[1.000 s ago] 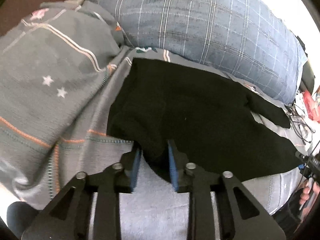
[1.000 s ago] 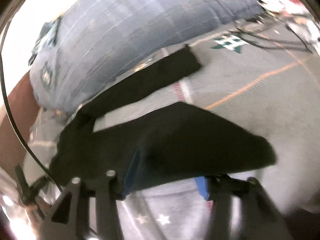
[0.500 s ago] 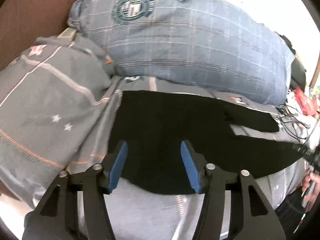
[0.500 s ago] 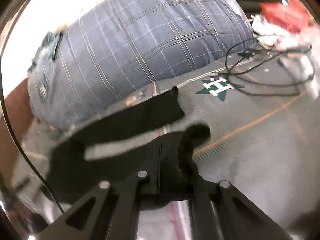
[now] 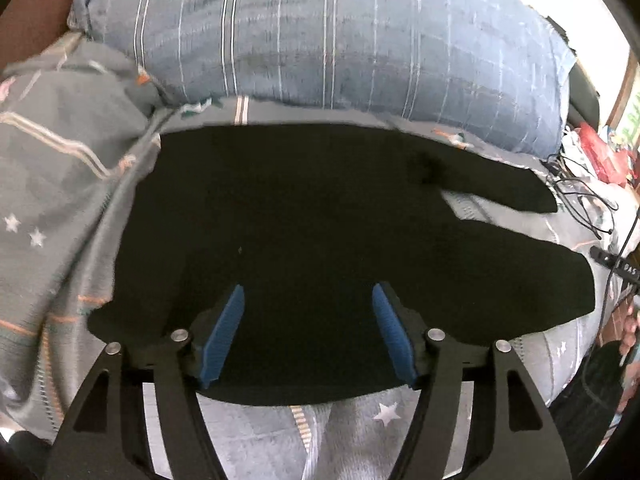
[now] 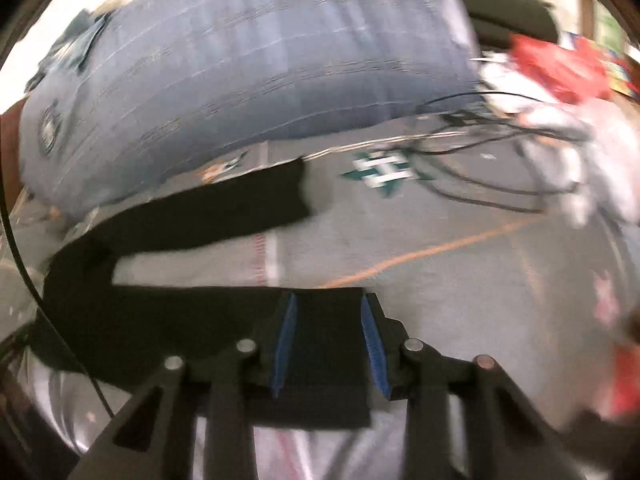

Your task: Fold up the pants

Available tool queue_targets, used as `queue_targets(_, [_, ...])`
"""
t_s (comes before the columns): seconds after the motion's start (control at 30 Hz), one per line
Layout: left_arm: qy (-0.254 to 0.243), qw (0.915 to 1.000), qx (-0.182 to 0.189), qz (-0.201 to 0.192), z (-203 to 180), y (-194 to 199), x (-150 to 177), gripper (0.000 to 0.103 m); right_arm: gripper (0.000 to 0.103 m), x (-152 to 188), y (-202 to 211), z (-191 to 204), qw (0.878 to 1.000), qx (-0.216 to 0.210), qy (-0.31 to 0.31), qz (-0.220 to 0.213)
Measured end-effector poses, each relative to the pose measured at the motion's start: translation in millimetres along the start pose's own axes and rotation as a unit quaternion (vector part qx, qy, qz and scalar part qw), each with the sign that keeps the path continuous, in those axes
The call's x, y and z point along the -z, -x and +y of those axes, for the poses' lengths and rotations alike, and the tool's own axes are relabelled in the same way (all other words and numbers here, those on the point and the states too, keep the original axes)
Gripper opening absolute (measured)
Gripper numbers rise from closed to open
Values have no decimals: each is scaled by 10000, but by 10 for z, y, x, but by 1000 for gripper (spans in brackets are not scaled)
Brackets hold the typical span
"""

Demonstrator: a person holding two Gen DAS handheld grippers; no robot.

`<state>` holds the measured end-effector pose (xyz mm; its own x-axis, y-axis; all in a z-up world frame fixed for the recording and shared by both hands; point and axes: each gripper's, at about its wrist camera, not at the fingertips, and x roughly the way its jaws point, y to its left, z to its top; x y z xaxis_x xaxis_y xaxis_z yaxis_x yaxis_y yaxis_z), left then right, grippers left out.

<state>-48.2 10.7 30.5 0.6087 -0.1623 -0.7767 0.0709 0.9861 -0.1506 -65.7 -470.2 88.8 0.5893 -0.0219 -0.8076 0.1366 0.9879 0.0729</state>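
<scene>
Two grippers are being held over a pair of black pants (image 5: 320,216) that is lying spread on a grey bedsheet (image 5: 56,184) printed with stars and orange stripes. In the left wrist view, the pants are occupying the centre of the frame, with both legs running toward the right edge and a gap of sheet being shown between them. The left gripper (image 5: 307,332) is being shown at the lower centre; its jaws are being opened, the blue pads (image 5: 224,332) are standing well apart, and no fabric is being pinched between them. A blue plaid pillow (image 5: 340,32) is lying across the upper frame, just beyond the pants. In the right wrist view, which is blurred, the right gripper (image 6: 330,344) is being shown at the lower centre over one leg end; its jaws are being opened, with black cloth lying under the gap and no pad being seen pressing on it. Black cables (image 6: 480,152) are lying at the upper right.
</scene>
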Motion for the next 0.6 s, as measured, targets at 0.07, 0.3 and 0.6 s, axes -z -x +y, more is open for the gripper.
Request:
queue_targets(0.07, [87, 9998, 32, 182, 21, -122, 28, 66, 35, 23, -244, 77, 9994, -177, -31, 292])
queue_targets(0.3, [-79, 9998, -1, 175, -28, -153, -7, 74, 38, -28, -306, 267, 9992, -344, 109, 179])
queue_targets(0.6, [-225, 9996, -150, -101, 115, -149, -447, 78, 56, -546, -489, 932, 9862, -1228, 1095, -170])
